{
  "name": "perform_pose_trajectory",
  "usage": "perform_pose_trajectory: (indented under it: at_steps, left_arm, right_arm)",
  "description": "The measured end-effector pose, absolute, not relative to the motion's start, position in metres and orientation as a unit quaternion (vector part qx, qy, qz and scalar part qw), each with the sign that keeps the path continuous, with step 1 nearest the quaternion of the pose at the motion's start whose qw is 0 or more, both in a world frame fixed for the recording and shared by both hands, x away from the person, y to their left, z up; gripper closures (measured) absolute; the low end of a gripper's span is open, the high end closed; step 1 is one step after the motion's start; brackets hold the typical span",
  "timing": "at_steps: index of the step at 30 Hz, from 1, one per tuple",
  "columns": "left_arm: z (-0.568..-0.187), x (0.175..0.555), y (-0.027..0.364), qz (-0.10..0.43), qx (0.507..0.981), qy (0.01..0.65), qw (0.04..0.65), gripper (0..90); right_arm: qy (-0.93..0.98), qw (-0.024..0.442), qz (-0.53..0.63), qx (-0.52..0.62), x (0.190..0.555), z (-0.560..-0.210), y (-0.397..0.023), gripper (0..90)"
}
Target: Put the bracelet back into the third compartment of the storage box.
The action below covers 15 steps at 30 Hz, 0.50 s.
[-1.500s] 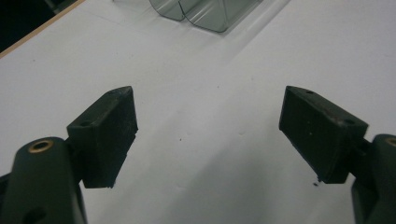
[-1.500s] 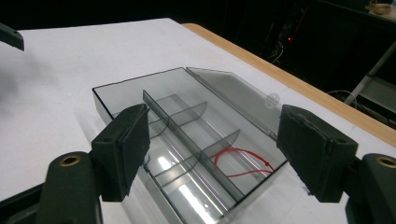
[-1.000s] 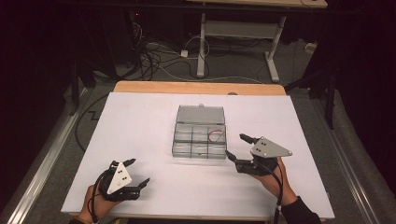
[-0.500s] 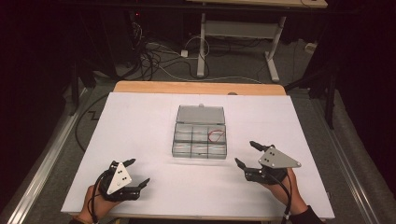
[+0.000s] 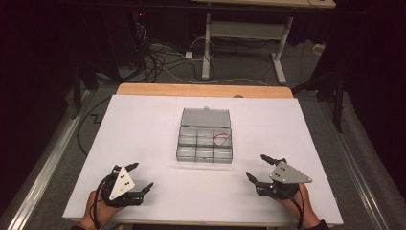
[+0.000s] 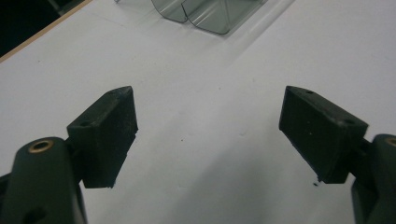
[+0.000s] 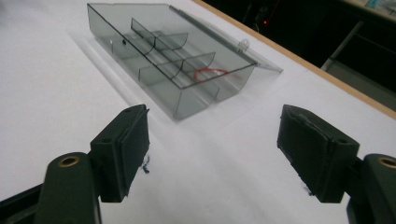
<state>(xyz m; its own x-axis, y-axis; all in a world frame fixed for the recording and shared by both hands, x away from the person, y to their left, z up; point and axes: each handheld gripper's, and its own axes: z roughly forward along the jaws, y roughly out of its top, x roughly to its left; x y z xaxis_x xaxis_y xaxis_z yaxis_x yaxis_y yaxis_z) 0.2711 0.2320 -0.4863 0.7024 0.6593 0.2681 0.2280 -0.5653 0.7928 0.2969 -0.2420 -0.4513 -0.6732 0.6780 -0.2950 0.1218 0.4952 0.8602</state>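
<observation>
White tabletop (image 5: 143, 124) carries a clear compartment box (image 5: 205, 140) holding a red band (image 5: 221, 139), while left gripper (image 5: 141, 176) and right gripper (image 5: 261, 167) both rest spread and empty.

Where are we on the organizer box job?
Done: the clear organizer box sits lid open, with a red rubber band in one compartment. In hand: nothing; the left claw and right claw are both open and empty, near the table's front edge. Left: the lid isn't closed.

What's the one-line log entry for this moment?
left gripper: open, empty | right gripper: open, empty | compartment box: lid open, mid-table | red loop: inside box
</observation>
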Motion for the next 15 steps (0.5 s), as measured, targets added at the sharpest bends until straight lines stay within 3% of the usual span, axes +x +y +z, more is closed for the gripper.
perform_pose_trajectory:
  at_steps: [7,10,11,12,15]
  left_arm:
    - [-0.486,0.271,0.233,0.281,0.84,0.26,0.384,20.7]
    - [-0.486,0.27,0.233,0.276,0.845,0.253,0.383,27.7]
    - [-0.486,0.27,0.233,0.269,0.848,0.246,0.384,33.9]
    - [-0.486,0.27,0.233,0.266,0.85,0.243,0.384,41.8]
    - [-0.485,0.271,0.232,0.26,0.852,0.242,0.384,53.4]
  right_arm:
    - [0.812,0.312,0.421,0.258,0.289,-0.463,-0.247,24.9]
    - [0.818,0.303,0.416,0.254,0.288,-0.467,-0.246,29.0]
    - [0.819,0.304,0.415,0.255,0.288,-0.467,-0.245,31.1]
    - [0.82,0.304,0.414,0.254,0.288,-0.467,-0.244,36.3]
    - [0.827,0.295,0.412,0.246,0.289,-0.468,-0.243,49.8]
